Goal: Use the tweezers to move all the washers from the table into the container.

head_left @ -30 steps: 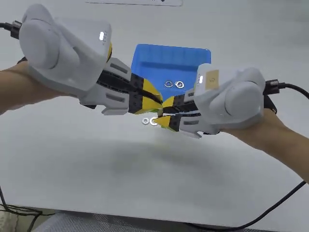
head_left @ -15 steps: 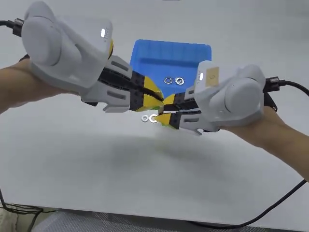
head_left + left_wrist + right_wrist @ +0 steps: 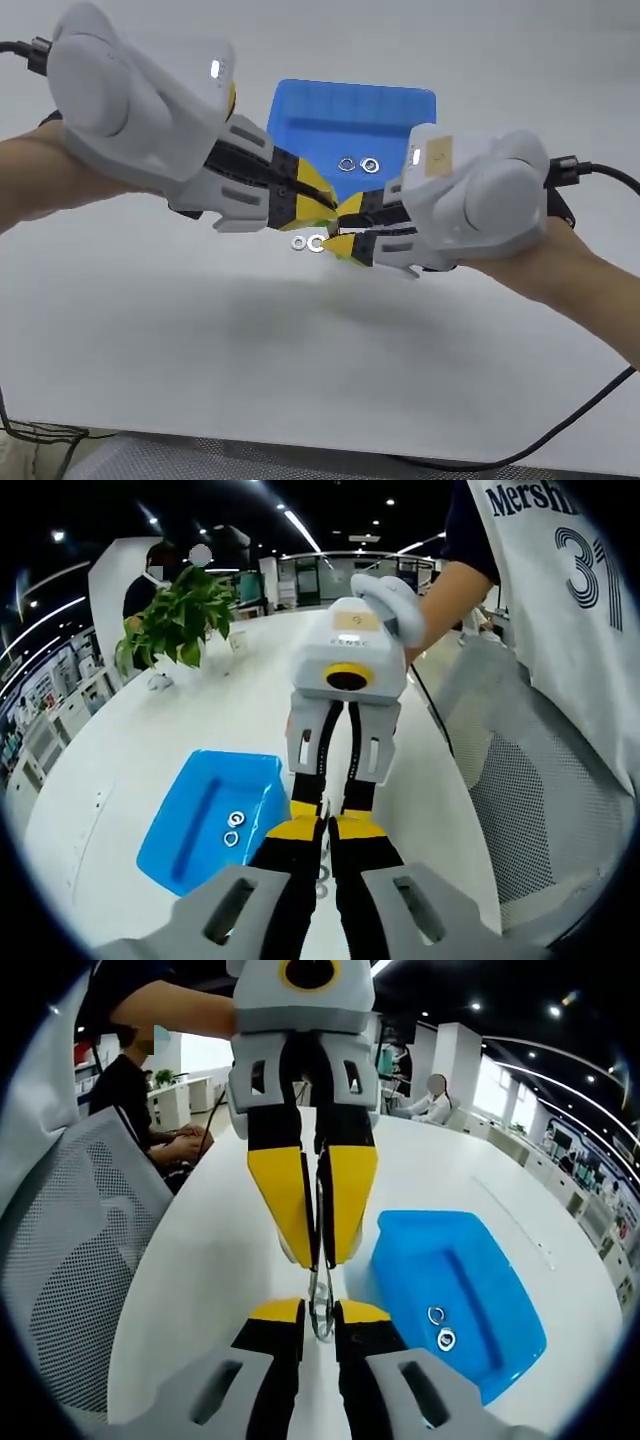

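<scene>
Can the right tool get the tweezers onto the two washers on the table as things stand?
Probably not yet: the washers lie uncovered on the table close by, but the left tool also looks clamped on the tweezers the right tool holds.

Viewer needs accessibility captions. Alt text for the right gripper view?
Both grippers clamp one pair of tweezers: the left gripper reaches in from the top, the right gripper rises from the bottom. At right, a blue container holds two washers.

Open-plan office with a mesh chair (image 3: pixel 70 1260) and potted plant (image 3: pixel 180 620)
</scene>
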Motion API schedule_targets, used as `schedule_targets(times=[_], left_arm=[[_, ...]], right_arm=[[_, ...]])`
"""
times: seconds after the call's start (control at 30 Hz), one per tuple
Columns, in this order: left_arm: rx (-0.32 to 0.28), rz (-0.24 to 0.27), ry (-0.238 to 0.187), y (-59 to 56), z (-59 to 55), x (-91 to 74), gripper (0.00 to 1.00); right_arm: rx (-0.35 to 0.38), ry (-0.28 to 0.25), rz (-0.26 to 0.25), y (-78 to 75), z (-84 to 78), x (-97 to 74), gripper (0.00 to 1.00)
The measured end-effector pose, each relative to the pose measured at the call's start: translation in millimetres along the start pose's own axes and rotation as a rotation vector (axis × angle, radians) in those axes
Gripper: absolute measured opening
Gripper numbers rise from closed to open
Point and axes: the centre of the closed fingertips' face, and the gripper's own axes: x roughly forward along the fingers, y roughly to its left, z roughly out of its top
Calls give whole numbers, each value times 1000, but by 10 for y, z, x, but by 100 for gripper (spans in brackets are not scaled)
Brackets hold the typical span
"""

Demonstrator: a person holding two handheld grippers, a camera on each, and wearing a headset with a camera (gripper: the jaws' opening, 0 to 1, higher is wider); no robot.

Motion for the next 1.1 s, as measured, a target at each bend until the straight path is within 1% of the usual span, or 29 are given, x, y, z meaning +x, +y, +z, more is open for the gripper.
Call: schedule_targets(times=[0.27,0.4,0.73,0.83,0.87,1.0,1.03,1.1], left_arm=[[-13,5,21,17,11,15,7],[-30,-1,31,23,9,17,7],[-60,-1,30,34,5,11,7],[-74,-6,14,16,46,-8,7],[-70,-3,11,19,68,-25,7],[-68,-6,13,18,123,-79,7],[-64,-15,17,-1,140,-100,7],[-56,-23,22,-19,171,-137,7]], right_arm=[[-3,-2,-2,-7,-2,-15,14],[-12,2,-4,-26,-5,-11,11],[4,1,-6,-35,-12,-6,10],[11,-9,-6,-24,29,-17,10],[9,-13,-9,-23,55,-30,10],[0,-19,-18,-28,114,-76,10],[-17,-21,-22,-22,137,-92,10],[-25,-22,-12,4,173,-111,10]])
